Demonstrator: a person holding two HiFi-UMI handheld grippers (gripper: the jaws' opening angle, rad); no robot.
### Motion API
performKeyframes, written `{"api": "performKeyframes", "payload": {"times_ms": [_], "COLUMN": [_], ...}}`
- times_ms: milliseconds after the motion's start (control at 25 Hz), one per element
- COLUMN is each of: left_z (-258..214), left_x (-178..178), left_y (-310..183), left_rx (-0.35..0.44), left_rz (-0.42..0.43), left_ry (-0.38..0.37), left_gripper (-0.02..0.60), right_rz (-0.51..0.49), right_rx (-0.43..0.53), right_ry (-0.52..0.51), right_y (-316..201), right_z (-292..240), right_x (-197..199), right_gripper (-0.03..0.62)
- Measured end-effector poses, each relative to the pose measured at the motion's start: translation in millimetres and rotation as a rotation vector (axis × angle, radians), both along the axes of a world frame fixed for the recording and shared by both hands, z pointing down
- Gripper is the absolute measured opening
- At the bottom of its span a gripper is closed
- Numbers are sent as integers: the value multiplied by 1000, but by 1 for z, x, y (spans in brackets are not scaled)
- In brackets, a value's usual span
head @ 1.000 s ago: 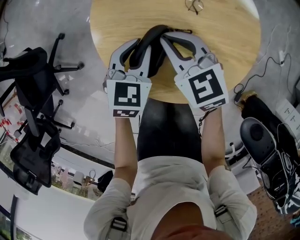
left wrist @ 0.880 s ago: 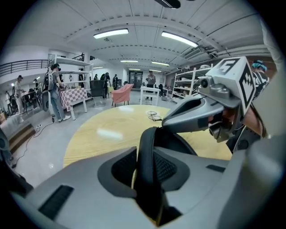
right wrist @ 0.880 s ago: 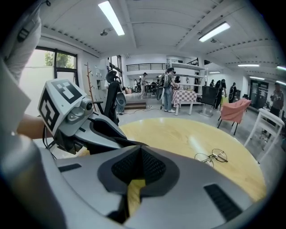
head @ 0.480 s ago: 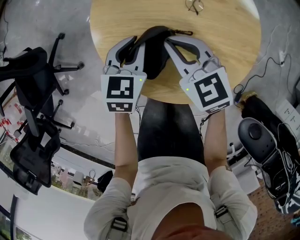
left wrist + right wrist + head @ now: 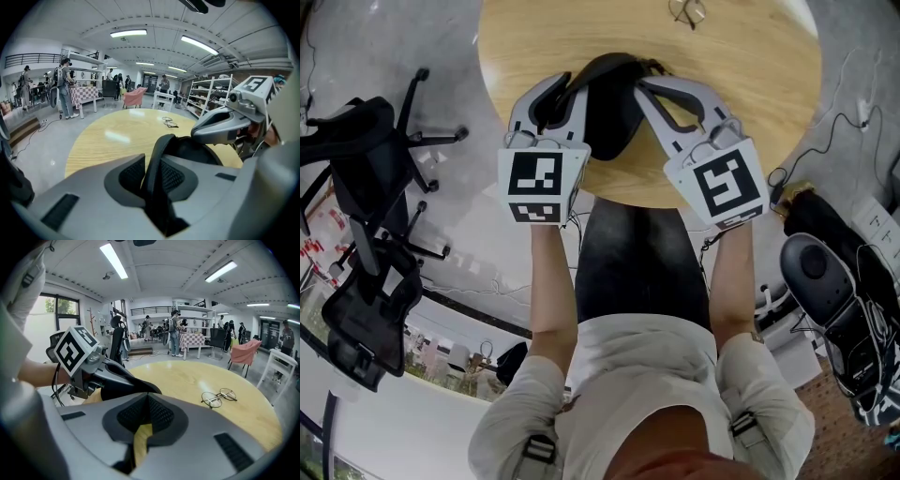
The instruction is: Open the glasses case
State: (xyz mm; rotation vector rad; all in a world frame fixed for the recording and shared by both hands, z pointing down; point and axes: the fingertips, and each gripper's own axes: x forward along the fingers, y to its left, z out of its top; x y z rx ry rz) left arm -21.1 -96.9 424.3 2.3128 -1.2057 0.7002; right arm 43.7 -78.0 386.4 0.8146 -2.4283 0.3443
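Both grippers have drifted slightly apart since a second ago, and the glasses case point(image 5: 614, 108) between them looks wider. Its jaws having just been closing, the left gripper point(image 5: 153, 173) pinches the case's black rim between its pads. Over on the right, the right gripper point(image 5: 147, 408) is fully closed, pads together and nothing visible between them, its tip at the case's right end. That case sits on the near side of the round table point(image 5: 750, 66) — the glasses point(image 5: 687, 11) lie near the table's far edge
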Motion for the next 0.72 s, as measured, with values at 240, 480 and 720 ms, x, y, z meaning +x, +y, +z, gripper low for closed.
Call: {"api": "performKeyframes", "payload": {"times_ms": [240, 480, 720], "left_z": [1, 1, 2], "left_x": [-1, -2, -3], "left_y": [0, -1, -1], "left_rx": [-5, -11, -16], "left_rz": [-7, -24, -35], "left_ry": [7, 21, 18], "left_gripper": [74, 75, 75], "right_rz": [7, 31, 35], "right_rx": [8, 10, 25], "right_ry": [12, 7, 13], "right_y": [3, 5, 6], "right_z": [0, 0, 1], "right_x": [5, 9, 9], "right_gripper": [20, 18, 18]}}
